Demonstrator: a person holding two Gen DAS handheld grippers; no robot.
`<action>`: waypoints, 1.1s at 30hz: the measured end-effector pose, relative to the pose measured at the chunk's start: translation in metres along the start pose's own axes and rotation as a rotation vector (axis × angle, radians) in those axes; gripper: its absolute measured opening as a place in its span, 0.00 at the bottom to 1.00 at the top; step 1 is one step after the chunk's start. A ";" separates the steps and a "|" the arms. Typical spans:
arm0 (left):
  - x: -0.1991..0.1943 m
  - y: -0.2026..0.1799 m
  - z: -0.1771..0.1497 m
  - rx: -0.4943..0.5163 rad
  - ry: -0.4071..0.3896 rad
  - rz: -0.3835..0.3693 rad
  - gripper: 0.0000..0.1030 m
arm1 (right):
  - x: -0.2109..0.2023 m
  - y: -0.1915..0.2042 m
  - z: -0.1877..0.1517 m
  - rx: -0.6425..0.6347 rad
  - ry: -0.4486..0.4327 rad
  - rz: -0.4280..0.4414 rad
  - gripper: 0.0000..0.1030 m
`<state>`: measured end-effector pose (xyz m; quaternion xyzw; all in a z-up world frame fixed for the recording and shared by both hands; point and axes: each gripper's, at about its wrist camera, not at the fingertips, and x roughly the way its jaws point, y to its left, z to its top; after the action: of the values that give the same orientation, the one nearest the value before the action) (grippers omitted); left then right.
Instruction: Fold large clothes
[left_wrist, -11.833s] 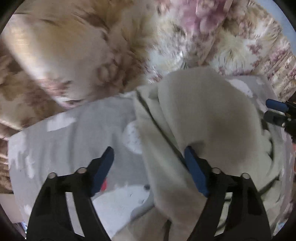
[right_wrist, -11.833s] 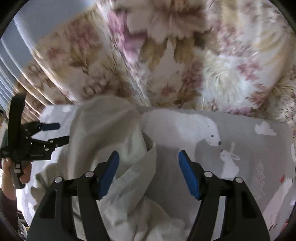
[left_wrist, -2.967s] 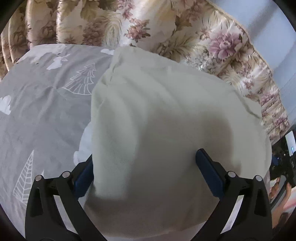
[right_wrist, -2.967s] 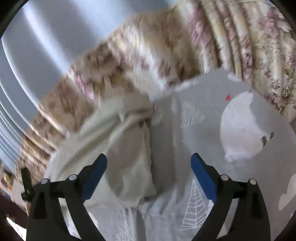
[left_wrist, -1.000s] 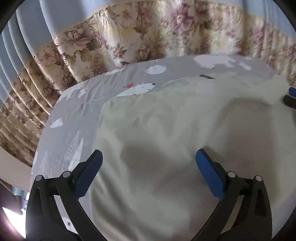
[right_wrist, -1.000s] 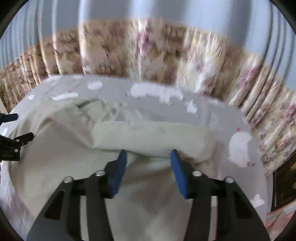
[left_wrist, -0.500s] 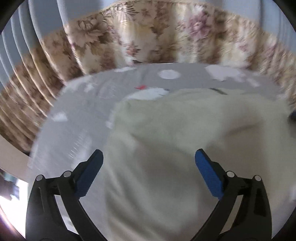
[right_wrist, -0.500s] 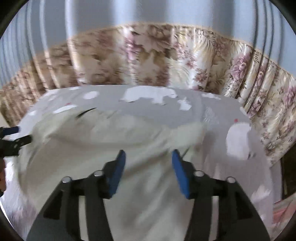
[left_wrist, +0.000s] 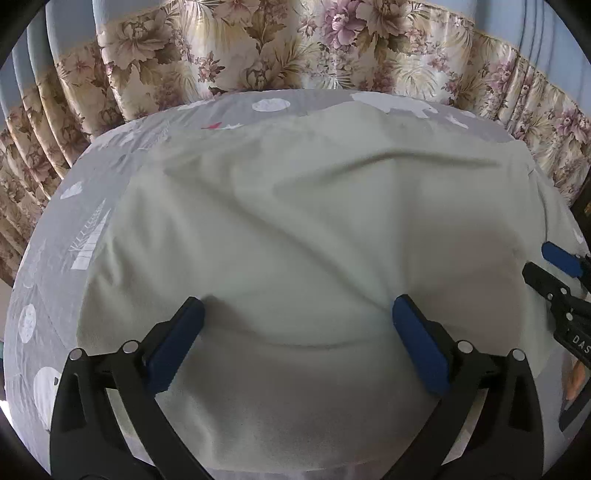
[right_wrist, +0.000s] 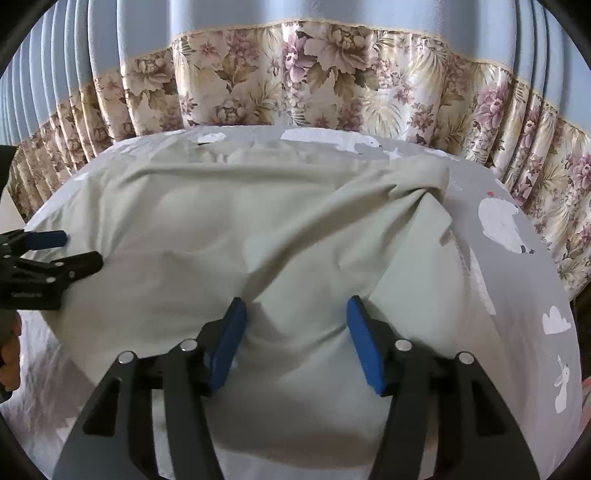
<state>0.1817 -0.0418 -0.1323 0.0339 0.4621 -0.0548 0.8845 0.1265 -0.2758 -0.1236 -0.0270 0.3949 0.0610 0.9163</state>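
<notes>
Just under my left hand-held gripper (left_wrist: 295, 332), jaws wide and empty, and my right hand-held gripper (right_wrist: 295, 332), whose half-spread jaws have just been opening with nothing clamped, lies the pale green garment (left_wrist: 314, 221) on the bed (left_wrist: 55, 229). I'd smooth the diagonal creases ahead first. Its near hem is cut off from view.

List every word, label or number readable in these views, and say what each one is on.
"DAS": white letters, cut off by the picture's edge, on the right tongs in the left wrist view.
Tiny print on the left tongs in the right wrist view: too small to read.
Nothing else carries text.
</notes>
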 end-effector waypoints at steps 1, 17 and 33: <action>0.001 0.001 0.001 0.002 -0.003 0.001 0.97 | 0.002 0.000 -0.001 -0.002 -0.005 -0.005 0.57; 0.012 -0.001 0.006 0.024 -0.010 0.026 0.97 | 0.010 0.000 0.005 -0.004 0.015 -0.026 0.66; -0.071 -0.008 0.031 -0.028 -0.164 -0.123 0.97 | -0.094 -0.102 0.007 0.422 -0.337 0.000 0.95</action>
<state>0.1663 -0.0483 -0.0564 -0.0112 0.3901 -0.1050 0.9147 0.0808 -0.3845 -0.0501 0.1750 0.2410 -0.0190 0.9544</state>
